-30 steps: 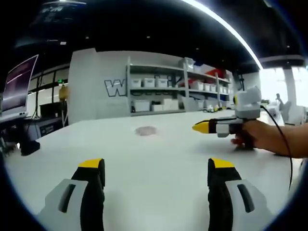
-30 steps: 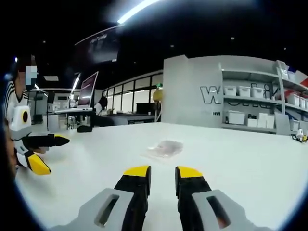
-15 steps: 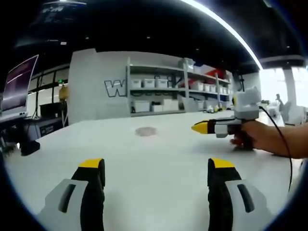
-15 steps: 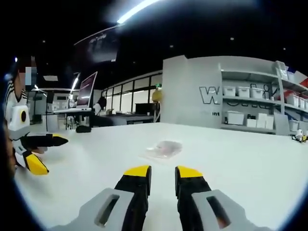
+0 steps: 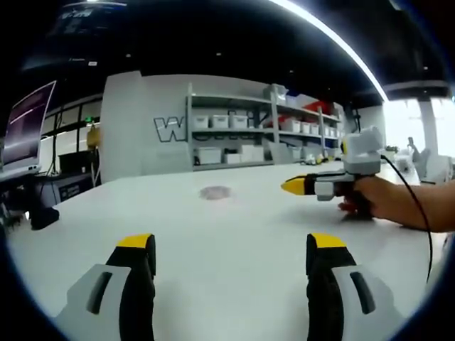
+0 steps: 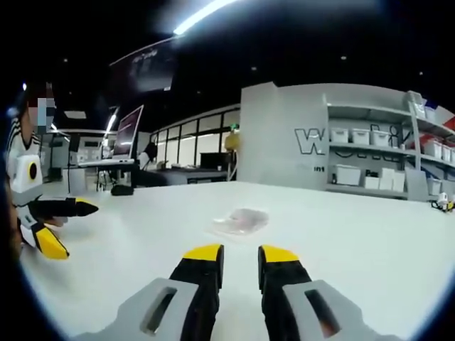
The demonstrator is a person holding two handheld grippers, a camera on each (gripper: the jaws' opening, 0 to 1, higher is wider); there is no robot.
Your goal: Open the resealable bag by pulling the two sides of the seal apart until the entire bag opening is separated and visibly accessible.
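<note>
Right gripper (image 6: 238,256) hovering low over table (image 6: 370,234) with jaws nearly together, gripping nothing; left gripper (image 5: 231,245) hanging wide and empty. Barely shifting since a second ago, with right gripper (image 5: 298,186) creeping slightly toward the bag, so seal not yet touched. Bag (image 6: 242,220) lying flat at twelve o'clock from right gripper, well apart; bag (image 5: 215,192) lying at twelve o'clock, farther off, from left gripper.

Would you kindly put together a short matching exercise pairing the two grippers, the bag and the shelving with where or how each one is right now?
Things:
1. left gripper
2. right gripper
3. resealable bag
4. shelving

States:
A. lying flat on the white table, untouched
B. jaws wide apart
C. against the back wall, holding white bins
D. jaws with a narrow gap between them

Pairs: 1-B, 2-D, 3-A, 4-C
</note>
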